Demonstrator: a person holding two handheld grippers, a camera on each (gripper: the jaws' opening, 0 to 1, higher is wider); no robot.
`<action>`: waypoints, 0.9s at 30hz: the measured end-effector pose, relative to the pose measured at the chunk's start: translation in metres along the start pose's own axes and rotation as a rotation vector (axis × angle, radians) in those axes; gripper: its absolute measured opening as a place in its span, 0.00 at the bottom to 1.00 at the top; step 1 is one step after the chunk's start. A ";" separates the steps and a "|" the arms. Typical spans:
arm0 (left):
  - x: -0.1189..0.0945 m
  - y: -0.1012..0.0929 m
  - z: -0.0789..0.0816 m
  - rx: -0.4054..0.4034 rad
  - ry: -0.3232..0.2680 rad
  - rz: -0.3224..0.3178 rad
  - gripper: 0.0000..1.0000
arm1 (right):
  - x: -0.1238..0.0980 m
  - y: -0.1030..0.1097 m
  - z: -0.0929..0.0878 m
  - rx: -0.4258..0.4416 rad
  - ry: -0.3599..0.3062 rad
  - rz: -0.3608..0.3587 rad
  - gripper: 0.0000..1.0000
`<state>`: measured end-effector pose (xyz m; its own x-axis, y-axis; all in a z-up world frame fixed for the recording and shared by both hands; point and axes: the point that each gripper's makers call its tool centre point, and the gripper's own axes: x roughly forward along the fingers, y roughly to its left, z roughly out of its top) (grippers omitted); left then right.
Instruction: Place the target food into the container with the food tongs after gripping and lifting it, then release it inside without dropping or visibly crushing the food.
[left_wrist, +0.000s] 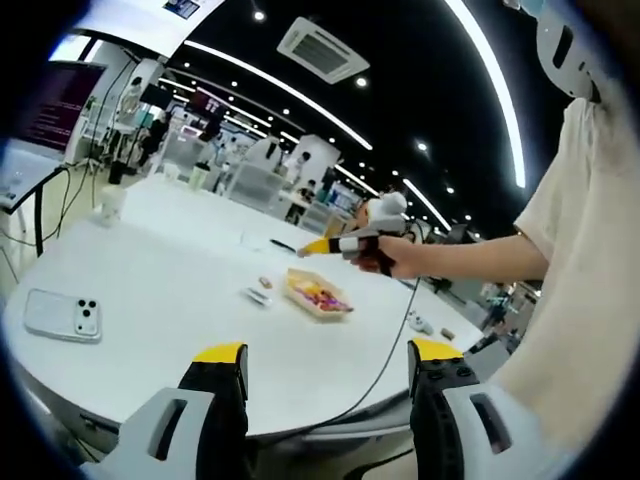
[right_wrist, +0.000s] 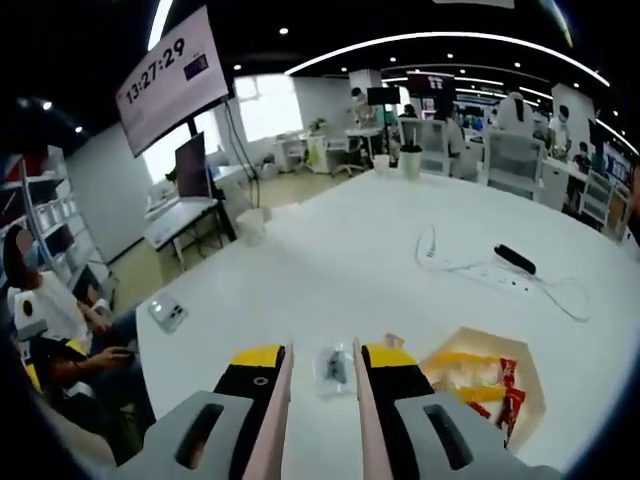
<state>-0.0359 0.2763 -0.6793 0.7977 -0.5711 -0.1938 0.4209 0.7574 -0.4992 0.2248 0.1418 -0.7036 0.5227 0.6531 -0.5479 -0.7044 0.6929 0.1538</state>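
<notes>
Left gripper (left_wrist: 325, 365): jaws wide apart, holding nothing, above white worktop (left_wrist: 150, 270). Right gripper (right_wrist: 320, 362): jaws narrowly parted, straddling clear food tongs (right_wrist: 333, 367), contact unclear. Container (right_wrist: 485, 390) with snacks just beside; phone (left_wrist: 63, 314) apart.

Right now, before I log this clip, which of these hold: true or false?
1. The left tool has its jaws wide apart and holds nothing. True.
2. The phone lies inside the tray. False: it lies on the bare table, well away from the tray.
3. The tray holds colourful snacks. True.
4. The right tool rests on the table. False: a hand holds it in the air near the tray.
</notes>
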 end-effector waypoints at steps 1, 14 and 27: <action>0.000 0.000 0.000 0.000 0.001 0.000 0.64 | 0.001 0.000 0.000 0.001 0.001 0.000 0.30; 0.007 0.004 0.000 -0.003 0.012 -0.009 0.64 | 0.017 0.003 -0.005 -0.021 0.036 0.020 0.30; 0.012 0.010 -0.003 -0.021 0.025 -0.005 0.64 | 0.034 0.003 -0.017 -0.040 0.072 0.026 0.30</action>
<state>-0.0236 0.2761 -0.6892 0.7845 -0.5829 -0.2116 0.4157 0.7476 -0.5179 0.2326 0.1610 -0.7355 0.4689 0.6463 -0.6020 -0.7370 0.6619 0.1365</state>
